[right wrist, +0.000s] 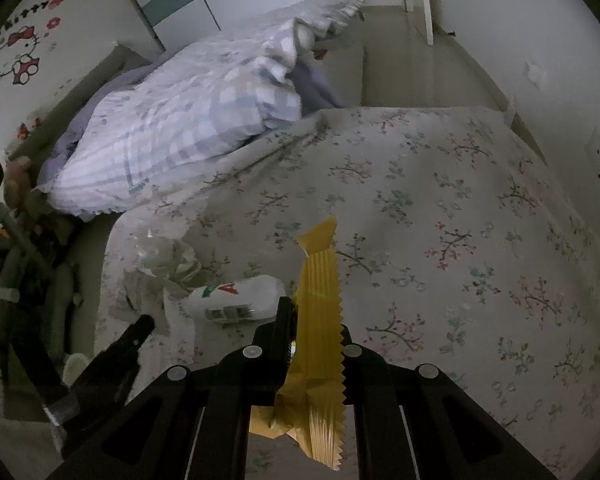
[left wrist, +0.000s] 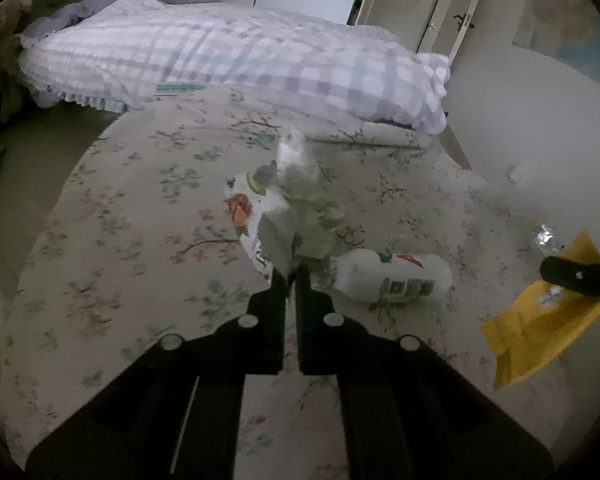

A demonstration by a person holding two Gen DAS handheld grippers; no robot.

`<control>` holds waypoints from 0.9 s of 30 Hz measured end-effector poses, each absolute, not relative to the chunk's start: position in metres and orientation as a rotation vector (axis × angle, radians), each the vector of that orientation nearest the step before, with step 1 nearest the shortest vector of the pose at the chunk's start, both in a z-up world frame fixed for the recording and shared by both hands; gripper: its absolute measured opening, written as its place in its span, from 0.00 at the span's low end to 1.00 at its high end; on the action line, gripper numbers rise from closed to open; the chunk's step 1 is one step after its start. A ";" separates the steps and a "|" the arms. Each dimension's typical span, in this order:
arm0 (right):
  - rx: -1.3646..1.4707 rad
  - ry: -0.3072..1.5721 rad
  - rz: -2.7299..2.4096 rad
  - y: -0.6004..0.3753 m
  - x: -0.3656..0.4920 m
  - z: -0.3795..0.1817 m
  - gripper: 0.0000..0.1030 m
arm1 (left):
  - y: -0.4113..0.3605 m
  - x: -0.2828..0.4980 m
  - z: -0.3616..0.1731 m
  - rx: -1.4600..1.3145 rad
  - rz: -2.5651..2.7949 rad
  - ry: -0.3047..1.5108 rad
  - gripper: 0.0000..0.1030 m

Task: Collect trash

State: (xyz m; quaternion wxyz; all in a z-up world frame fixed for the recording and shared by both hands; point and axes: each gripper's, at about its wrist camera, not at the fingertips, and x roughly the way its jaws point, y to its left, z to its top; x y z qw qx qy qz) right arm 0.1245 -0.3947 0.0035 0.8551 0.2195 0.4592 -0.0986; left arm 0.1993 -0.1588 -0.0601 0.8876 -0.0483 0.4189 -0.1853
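Your left gripper (left wrist: 291,276) is pinching the white printed wrapper (left wrist: 268,216) at frame centre; your right gripper (right wrist: 316,320) is clamping the yellow wrapper (right wrist: 320,300), low centre

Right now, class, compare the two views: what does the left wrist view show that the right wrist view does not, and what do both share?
Only the left wrist view shows the left hand-held gripper shut on a crumpled white wrapper. Only the right wrist view shows the Hello Kitty wall sticker and the serrated edge of the yellow wrapper in the right hand-held gripper. Both show the white bottle lying on the floral bedsheet, and the checked quilt.
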 end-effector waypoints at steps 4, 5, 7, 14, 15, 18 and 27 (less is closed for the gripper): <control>0.435 0.956 -0.191 -0.381 0.124 0.011 0.09 | -0.131 0.193 -0.049 -0.142 -0.382 0.874 0.04; 0.429 0.953 -0.186 -0.377 0.123 0.013 0.09 | -0.124 0.191 -0.047 -0.147 -0.378 0.873 0.04; 0.422 0.948 -0.180 -0.371 0.122 0.015 0.09 | -0.110 0.187 -0.042 -0.156 -0.367 0.869 0.04; 0.417 0.959 -0.153 -0.352 0.123 0.016 0.09 | -0.084 0.174 -0.029 -0.169 -0.366 0.850 0.04; 0.409 0.958 -0.151 -0.349 0.124 0.018 0.09 | -0.081 0.172 -0.026 -0.162 -0.370 0.848 0.04; 0.388 0.950 -0.140 -0.339 0.126 0.021 0.09 | -0.072 0.167 -0.022 -0.152 -0.372 0.846 0.04; 0.365 0.966 -0.063 -0.291 0.140 0.018 0.09 | -0.016 0.153 -0.014 -0.147 -0.312 0.844 0.03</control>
